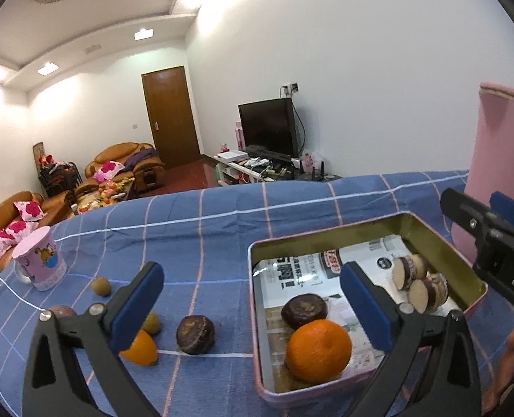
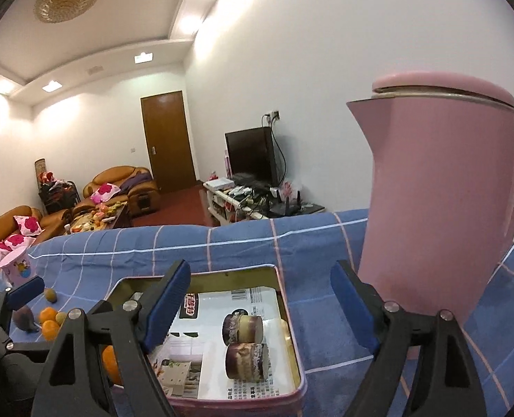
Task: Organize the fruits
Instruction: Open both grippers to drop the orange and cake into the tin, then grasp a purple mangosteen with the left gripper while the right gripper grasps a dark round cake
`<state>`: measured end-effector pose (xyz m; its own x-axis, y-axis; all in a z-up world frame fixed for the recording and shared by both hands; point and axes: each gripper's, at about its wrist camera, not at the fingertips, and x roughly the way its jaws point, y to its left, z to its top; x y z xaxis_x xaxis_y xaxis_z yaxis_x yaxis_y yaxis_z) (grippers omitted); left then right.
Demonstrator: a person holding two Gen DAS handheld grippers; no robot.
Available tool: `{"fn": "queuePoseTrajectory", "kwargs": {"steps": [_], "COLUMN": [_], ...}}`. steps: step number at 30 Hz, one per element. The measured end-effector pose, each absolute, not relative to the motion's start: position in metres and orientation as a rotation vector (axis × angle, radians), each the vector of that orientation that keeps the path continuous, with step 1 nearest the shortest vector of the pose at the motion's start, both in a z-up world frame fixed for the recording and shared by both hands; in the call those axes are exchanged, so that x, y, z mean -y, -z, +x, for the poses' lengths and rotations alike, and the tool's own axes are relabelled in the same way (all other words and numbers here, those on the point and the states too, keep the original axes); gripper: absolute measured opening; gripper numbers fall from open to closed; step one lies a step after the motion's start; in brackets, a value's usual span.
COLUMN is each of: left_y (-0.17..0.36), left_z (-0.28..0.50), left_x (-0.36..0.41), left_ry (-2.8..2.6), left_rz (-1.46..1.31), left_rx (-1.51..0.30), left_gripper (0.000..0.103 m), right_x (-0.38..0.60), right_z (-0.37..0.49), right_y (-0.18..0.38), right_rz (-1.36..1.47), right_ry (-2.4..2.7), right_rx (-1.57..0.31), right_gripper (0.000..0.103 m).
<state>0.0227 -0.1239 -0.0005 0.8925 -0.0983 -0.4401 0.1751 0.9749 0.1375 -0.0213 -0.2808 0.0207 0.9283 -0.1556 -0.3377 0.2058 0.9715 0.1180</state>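
- The left claw [image 1: 250,299] has its jaws spread wide, nothing between the blue pads [image 1: 137,307]; it points forward and slightly downward.
- The right claw [image 2: 260,307] is also spread apart and grips nothing, tilted gently downward.
- In the left wrist view the right claw [image 1: 493,219] enters from the right edge, black-bodied, with a blue pad showing.

Black tongs [image 1: 250,299], blue pads [image 1: 137,307], silver screws
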Motion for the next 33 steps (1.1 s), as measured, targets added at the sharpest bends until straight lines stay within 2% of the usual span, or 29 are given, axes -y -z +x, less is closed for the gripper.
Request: {"fn": "queuePoseTrajectory", "kwargs": {"steps": [17, 33], "left_y": [0.002, 0.003], "left_z": [0.008, 0.014], "left_x": [0.090, 0.044], "left_ry": [0.168, 0.132], "left_rz": [0.135, 0.138], "left_rx": [-0.474, -0.494], "left_gripper": [0.103, 0.103], "right_x": [0.265, 0.208], "right_z": [-0.035, -0.036], "right_y": [-0.014, -0.012], "right_rz": [0.213, 0.183], "right_ry": [0.251, 0.202], "right_rx": [-0.376, -0.395], "right_gripper": [0.084, 0.084]}}
